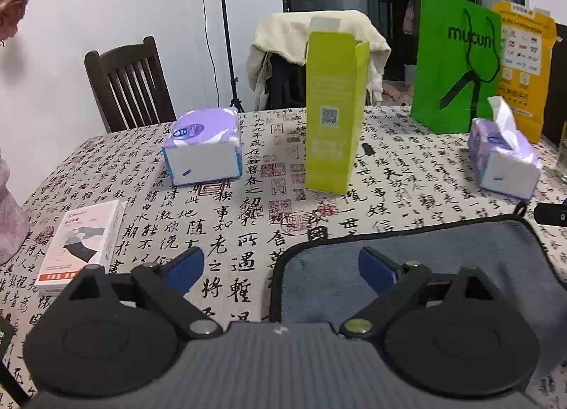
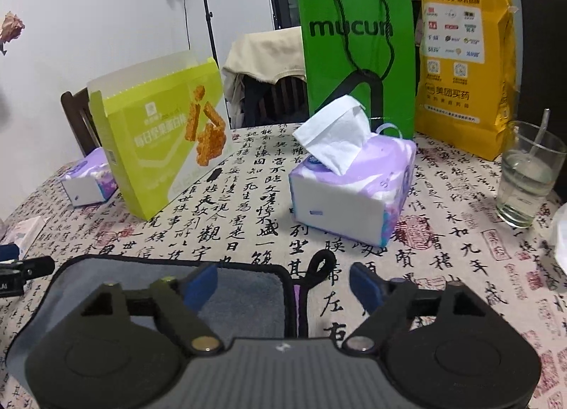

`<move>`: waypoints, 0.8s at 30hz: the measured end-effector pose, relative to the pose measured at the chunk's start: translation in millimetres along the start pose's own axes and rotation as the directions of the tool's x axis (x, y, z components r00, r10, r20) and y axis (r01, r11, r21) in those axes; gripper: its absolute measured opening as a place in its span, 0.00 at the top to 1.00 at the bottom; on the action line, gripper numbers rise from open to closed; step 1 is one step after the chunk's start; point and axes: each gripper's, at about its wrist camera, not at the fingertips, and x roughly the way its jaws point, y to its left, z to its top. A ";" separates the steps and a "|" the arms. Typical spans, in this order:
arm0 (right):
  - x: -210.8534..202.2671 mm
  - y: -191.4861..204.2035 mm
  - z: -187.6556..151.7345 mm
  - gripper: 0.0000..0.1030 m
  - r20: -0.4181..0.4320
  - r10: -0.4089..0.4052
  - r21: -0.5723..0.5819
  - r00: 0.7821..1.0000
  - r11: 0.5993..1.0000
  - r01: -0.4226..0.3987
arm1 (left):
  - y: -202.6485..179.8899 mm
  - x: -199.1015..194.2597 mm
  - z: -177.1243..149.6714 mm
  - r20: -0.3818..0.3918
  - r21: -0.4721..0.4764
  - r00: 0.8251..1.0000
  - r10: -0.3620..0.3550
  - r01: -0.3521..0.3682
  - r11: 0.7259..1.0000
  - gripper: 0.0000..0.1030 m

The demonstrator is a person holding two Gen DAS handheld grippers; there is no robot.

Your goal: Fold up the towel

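Observation:
A grey towel (image 1: 460, 260) with black trim lies flat on the calligraphy tablecloth. In the left wrist view my left gripper (image 1: 281, 269) is open and empty, straddling the towel's far left corner, right finger above the towel, left finger above the cloth. In the right wrist view the towel (image 2: 244, 288) lies at lower left with its black hanging loop (image 2: 320, 263) at the far right corner. My right gripper (image 2: 283, 285) is open and empty, straddling that corner. The left gripper's tip shows at the left edge (image 2: 21, 272).
Behind the towel stand a lime-green carton (image 1: 333, 118), two purple tissue packs (image 1: 203, 147) (image 2: 351, 182), a green paper bag (image 2: 358, 51), a yellow bag (image 2: 464, 62) and a glass with a spoon (image 2: 528, 175). A small white box (image 1: 81, 249) lies at left.

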 end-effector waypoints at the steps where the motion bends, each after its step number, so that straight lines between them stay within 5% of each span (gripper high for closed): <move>1: -4.4 0.3 0.2 0.20 0.004 0.002 -0.003 1.000 1.000 -0.002 | 0.0 -4.3 0.2 0.004 -0.001 1.000 -0.001 0.001 1.000 0.06; 24: -85.1 11.8 -6.8 0.00 0.068 0.002 -0.051 0.998 0.999 0.001 | 2.1 -73.9 -13.9 0.054 -0.017 0.999 -0.008 0.009 1.000 0.00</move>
